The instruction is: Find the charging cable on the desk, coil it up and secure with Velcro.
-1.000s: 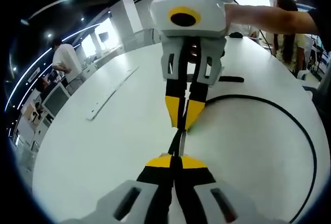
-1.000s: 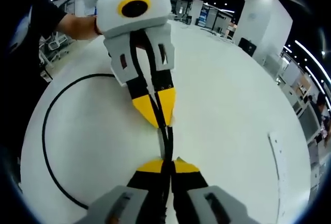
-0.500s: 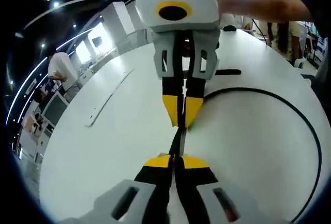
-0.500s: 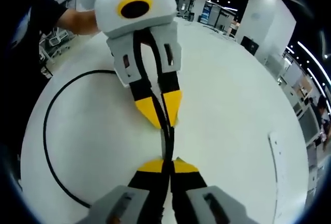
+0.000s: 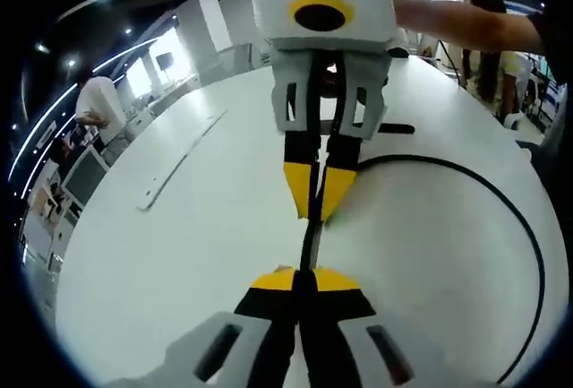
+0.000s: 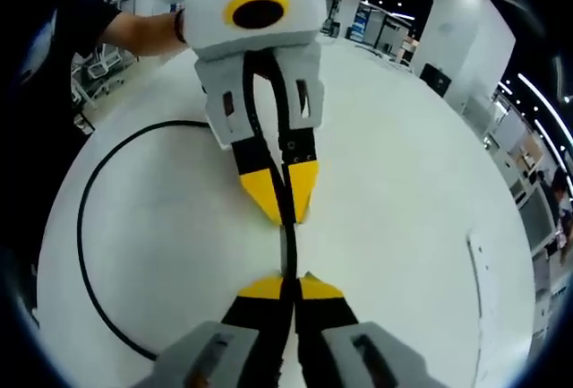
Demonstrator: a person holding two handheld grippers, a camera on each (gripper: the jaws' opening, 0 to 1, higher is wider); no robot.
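white and round, the surface [image 5: 179, 254] sits in a big office hall with ceiling lights. the left claw [image 5: 303, 278] is pinched closed on the black charging cable [image 5: 528, 254], and the right claw [image 6: 288, 282] clamps the same short stretch from the opposite end (tips facing, nearly touching). the rest of the cable loops wide across the surface. a black velcro strap [image 5: 396, 128] lies beyond, near a person's forearm [image 5: 466, 25].

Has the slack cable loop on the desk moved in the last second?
No. In the right gripper view the cable keeps the same arc on the desk, reaching the same spot beside the left tongs. Both tongs stay shut on it.
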